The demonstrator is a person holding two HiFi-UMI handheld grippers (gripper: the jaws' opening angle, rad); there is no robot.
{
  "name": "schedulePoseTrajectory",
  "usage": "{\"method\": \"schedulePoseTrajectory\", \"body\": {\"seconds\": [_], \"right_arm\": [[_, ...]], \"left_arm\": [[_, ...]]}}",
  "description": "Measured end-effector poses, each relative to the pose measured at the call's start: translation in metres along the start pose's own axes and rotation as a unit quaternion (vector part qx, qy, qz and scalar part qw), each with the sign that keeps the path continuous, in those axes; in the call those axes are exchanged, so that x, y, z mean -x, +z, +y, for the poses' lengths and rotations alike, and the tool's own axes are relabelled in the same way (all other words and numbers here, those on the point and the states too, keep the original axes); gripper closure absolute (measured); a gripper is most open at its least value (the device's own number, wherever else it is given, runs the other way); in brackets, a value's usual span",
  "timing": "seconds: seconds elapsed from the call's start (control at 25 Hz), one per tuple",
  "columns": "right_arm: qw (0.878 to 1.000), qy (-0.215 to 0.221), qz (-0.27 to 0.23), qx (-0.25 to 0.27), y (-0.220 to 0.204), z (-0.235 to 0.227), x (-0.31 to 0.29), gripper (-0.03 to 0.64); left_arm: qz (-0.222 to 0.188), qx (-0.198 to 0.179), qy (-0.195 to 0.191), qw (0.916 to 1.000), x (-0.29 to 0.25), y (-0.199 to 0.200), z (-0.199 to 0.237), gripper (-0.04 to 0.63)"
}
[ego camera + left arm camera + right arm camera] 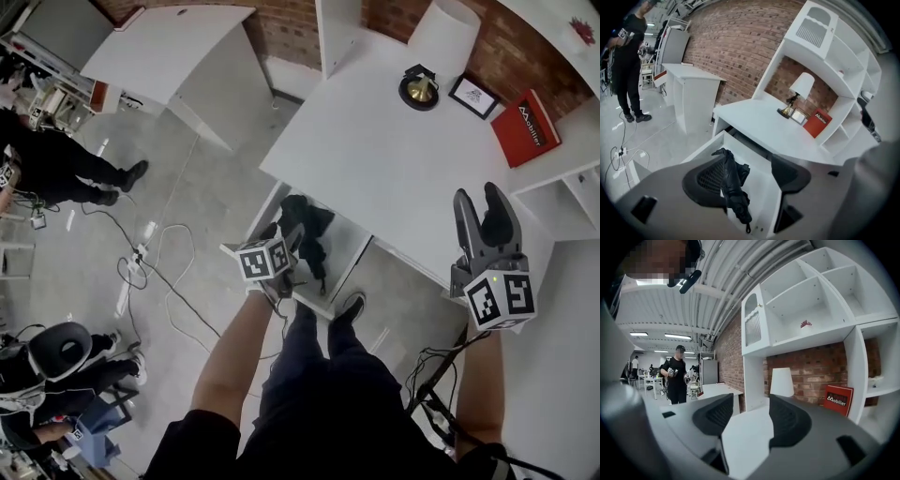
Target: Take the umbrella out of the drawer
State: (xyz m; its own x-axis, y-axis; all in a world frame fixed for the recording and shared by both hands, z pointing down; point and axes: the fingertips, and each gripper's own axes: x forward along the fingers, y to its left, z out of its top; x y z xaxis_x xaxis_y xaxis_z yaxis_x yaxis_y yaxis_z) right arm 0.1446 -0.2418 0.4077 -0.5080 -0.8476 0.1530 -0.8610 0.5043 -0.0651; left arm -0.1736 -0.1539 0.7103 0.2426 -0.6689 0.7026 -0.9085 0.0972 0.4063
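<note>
While the folded black fabric umbrella [733, 187] is lying crumpled in the open white drawer [701, 149] under the white counter [375, 141], nothing of the removal itself is done yet; only the drawer is standing open. The left tool [749, 161] is hovering above the drawer with its jaws spread — the umbrella is showing in the gap between them, but no pad is pressing on it. The right tool [751, 404] is pointing across the counter, jaws spread and empty. Remaining, as I am judging it — lowering, pinching the umbrella, lifting it clear.
</note>
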Motion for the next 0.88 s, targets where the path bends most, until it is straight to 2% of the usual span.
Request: {"method": "schedulePoseTrajectory", "body": {"seconds": [0.32, 0.44, 0.56, 0.64, 0.76, 0.88], "right_arm": [[0.997, -0.061, 0.046, 0.017, -0.033, -0.023, 0.002, 0.380], [0.995, -0.081, 0.056, 0.020, -0.044, -0.027, 0.003, 0.383], [0.992, -0.097, 0.077, 0.025, -0.060, -0.034, 0.001, 0.395], [0.990, -0.103, 0.091, 0.027, -0.070, -0.039, -0.002, 0.397], [0.989, -0.110, 0.100, 0.020, -0.080, -0.047, -0.002, 0.399], [0.987, -0.116, 0.109, 0.018, -0.086, -0.052, 0.002, 0.399]], "left_arm": [[0.098, 0.004, 0.023, 0.9949, -0.096, -0.040, 0.045, 0.288], [0.122, 0.028, 0.063, 0.9901, -0.117, -0.056, 0.069, 0.274], [0.125, 0.064, 0.108, 0.9842, -0.129, -0.068, 0.087, 0.258], [0.132, 0.083, 0.106, 0.9821, -0.138, -0.078, 0.086, 0.255], [0.148, 0.113, 0.081, 0.9792, -0.153, -0.092, 0.076, 0.253], [0.175, 0.105, 0.078, 0.9759, -0.164, -0.108, 0.072, 0.253]]}}
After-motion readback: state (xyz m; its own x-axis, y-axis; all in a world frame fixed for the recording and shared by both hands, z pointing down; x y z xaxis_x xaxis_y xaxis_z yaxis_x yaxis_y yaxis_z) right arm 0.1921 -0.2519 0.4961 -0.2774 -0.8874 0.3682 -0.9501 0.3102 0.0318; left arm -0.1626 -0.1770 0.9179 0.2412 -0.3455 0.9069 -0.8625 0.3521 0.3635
